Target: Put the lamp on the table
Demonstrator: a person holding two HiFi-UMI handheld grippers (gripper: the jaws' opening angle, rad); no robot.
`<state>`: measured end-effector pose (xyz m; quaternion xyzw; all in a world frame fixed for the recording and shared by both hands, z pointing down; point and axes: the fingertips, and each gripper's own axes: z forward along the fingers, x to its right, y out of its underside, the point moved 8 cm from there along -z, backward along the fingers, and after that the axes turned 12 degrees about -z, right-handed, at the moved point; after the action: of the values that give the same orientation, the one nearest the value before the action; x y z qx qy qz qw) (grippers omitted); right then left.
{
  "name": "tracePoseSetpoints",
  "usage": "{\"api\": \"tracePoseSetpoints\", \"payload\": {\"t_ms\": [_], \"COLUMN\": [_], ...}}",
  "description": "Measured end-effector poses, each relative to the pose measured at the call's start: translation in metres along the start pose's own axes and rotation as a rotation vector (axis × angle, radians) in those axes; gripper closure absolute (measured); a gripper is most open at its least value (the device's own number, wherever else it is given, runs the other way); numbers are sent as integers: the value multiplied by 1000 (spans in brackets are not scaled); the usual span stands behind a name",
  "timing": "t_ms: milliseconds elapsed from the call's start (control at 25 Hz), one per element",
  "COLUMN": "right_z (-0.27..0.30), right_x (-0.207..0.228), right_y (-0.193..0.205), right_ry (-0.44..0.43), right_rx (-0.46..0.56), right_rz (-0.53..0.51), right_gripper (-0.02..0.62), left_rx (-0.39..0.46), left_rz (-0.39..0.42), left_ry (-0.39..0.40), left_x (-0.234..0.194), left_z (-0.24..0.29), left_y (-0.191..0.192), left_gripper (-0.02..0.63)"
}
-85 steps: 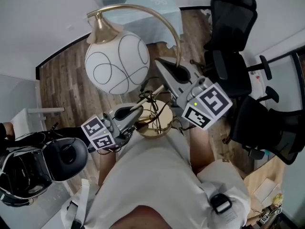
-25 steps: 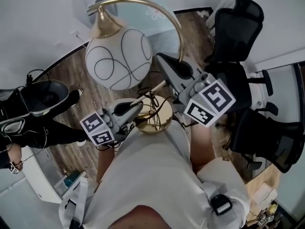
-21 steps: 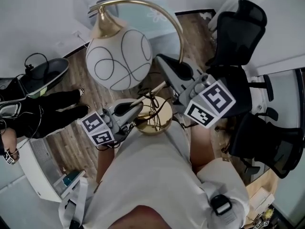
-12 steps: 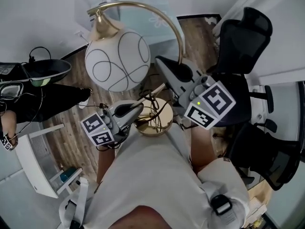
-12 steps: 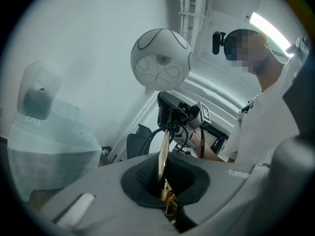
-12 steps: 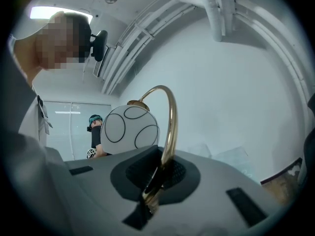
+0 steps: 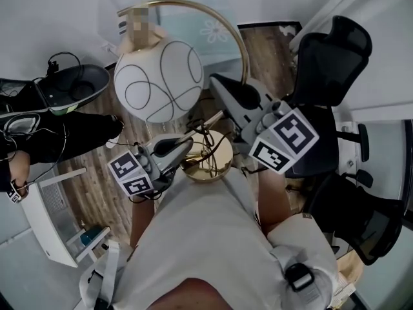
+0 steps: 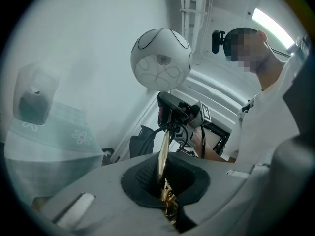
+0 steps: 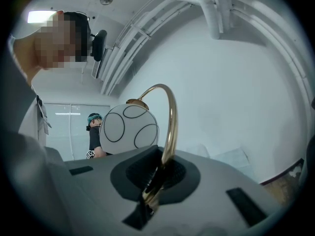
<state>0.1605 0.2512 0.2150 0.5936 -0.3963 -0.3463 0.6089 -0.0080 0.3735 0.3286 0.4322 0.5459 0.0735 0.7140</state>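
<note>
Lamp (image 7: 158, 81) is off the floor and in transit – both tongs are clamped on its brass stem. Left tongs (image 8: 165, 200) are closed on the lower bit just above the base (image 7: 218, 165). Right tongs (image 9: 153, 188) are closed on the curved part higher up, and the white globe hangs out in front of the person over the wood floor (image 7: 268, 53).

I'd call the pickup done and the carry somewhere in the middle. The desk (image 7: 193, 28), the one with the pale blue flowery cloth, shows at the top of the head view. It's near, but the lamp isn't over it, let alone set down. What's left as I read it – get over there, lower the base onto the cloth, let go.

Stuff I can't work out:
- The base is half covered by a tangle of black cord (image 7: 205, 139) and by the person's shirt, so no idea where the plug end goes.
- The desk is cut off by the frame edge and partly behind the arch.
- There's a grey boxy thing (image 8: 32, 95) on or behind the desk in the left gripper view that I can't identify, so it's hard to say how much free room there is.

Chairs (image 7: 326, 57) on the right and another person (image 7: 58, 134) on the left look close to the route
</note>
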Motion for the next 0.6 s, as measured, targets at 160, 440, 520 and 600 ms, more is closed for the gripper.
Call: {"api": "tracePoseSetpoints", "payload": {"t_ms": [160,440,520,600], "right_z": [1,21,30,40], "right_x": [7,31,38,44], "right_y": [-2,-6,-5,-4], "right_ry": [1,6,12,20], "right_rx": [-4,-5,-8,-11], "right_rz": [1,-4,-5,-4], "right_gripper": [597,597,597,597], "left_rx": [-1,-6,-11,-18], "left_rz": [-3,-7,-5,-2], "left_ry": [1,8,12,15], "left_x": [-2,-21,-30,-39], "left_z": [6,17,17,17], "left_y": [-4,-28,-36,-44], "left_gripper": [606,606,606,606]}}
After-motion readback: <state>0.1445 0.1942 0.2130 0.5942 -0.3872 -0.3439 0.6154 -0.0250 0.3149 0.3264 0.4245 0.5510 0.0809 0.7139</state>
